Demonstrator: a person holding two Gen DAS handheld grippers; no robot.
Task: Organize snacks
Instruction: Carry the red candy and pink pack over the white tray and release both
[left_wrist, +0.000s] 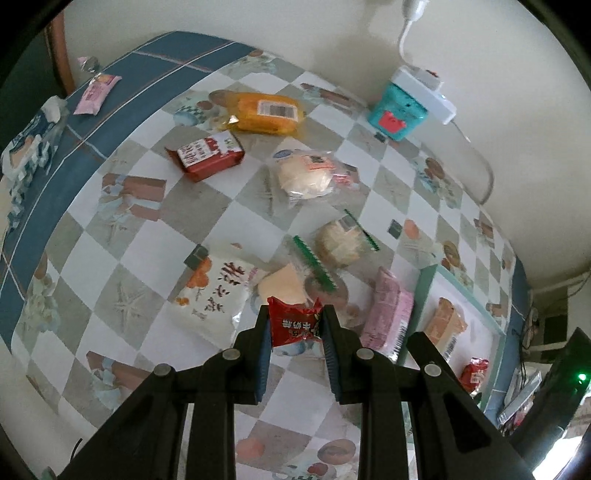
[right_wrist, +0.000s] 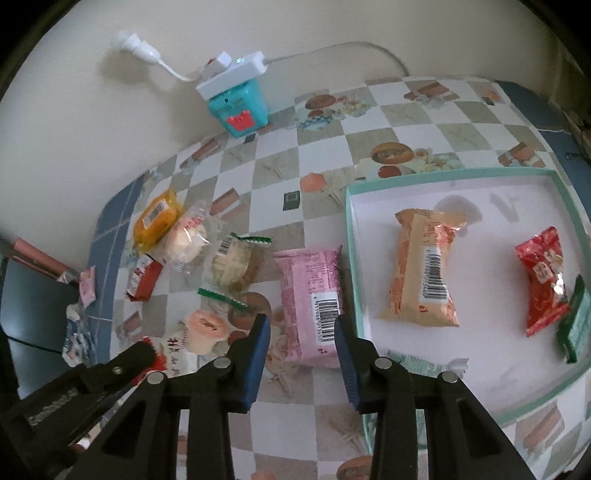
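Gripping a small red snack packet (left_wrist: 293, 325), left gripper (left_wrist: 295, 326) fingers clamped on the packet's two sides, held above the checked counter (left_wrist: 155, 221) with the packet's top poking out past the fingertips. Right gripper (right_wrist: 301, 334) fingers standing apart, nothing pressed between them; seen from the right wrist, framed the barcode end of a pink packet (right_wrist: 310, 295) lying flat on the counter below, apparently not touched.

Judged as the carrying step: red packet bound for the white tray with the mint-green rim (right_wrist: 436, 175), set at the counter's right end. Tray lay to the right of the left gripper, beyond the pink packet, which rested just beside the tray's left wall with its long axis roughly parallel to that wall and pointing away from the fingers. Already inside the tray: an orange packet (right_wrist: 421, 273) near the left wall, another red packet (right_wrist: 541, 277) and a green one (right_wrist: 574, 317) toward the right wall. Right gripper clearly the nearer to both pink packet and tray; left one would need to cross over the pink packet to reach bare tray floor.

Elsewhere toward the counter's far edge: a yellow cake packet (left_wrist: 266, 112), a red box (left_wrist: 205, 155), two clear-wrapped pastries, untouched.
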